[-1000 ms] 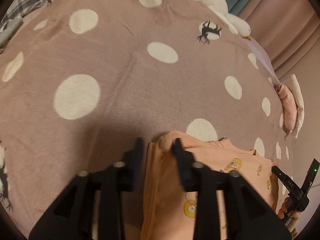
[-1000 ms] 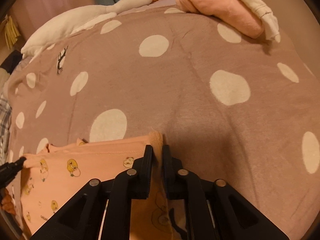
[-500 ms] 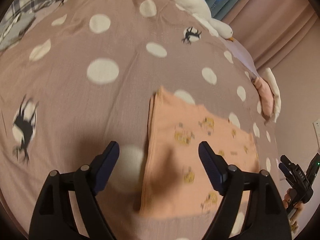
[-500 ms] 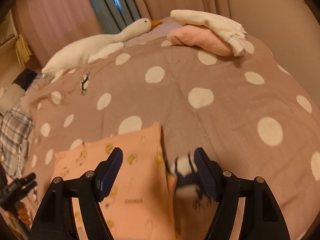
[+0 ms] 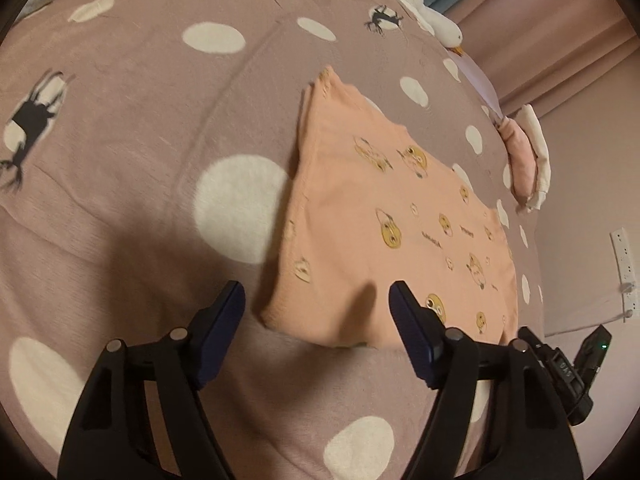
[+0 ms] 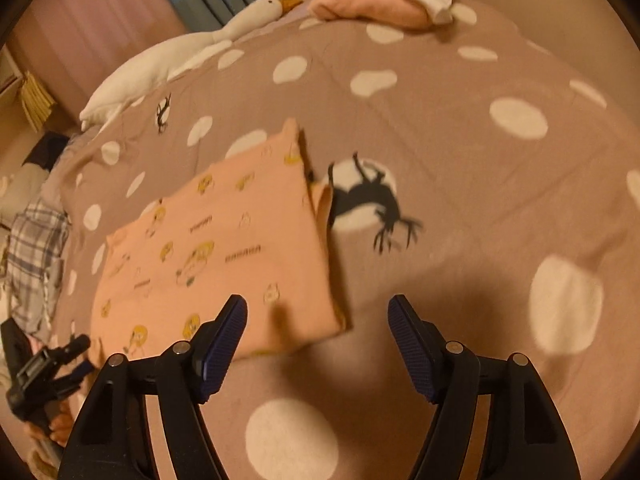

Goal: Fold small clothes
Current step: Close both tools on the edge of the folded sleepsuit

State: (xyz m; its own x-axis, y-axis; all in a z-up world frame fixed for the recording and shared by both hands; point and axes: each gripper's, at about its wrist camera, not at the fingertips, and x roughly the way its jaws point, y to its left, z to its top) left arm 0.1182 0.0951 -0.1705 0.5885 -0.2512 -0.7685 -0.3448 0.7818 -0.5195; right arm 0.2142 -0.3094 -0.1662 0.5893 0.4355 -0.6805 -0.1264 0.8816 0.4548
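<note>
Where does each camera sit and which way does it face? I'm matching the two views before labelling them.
Left wrist: on the left gripper, looking forward and down along its open fingers at the peach garment on the spotted bedspread; the right gripper shows at the lower right.
Right wrist: on the right gripper, facing the same garment from its other end; the left gripper shows at the lower left.
Shared: garment, bedspread, goose plush, pink and white folded clothes.
</note>
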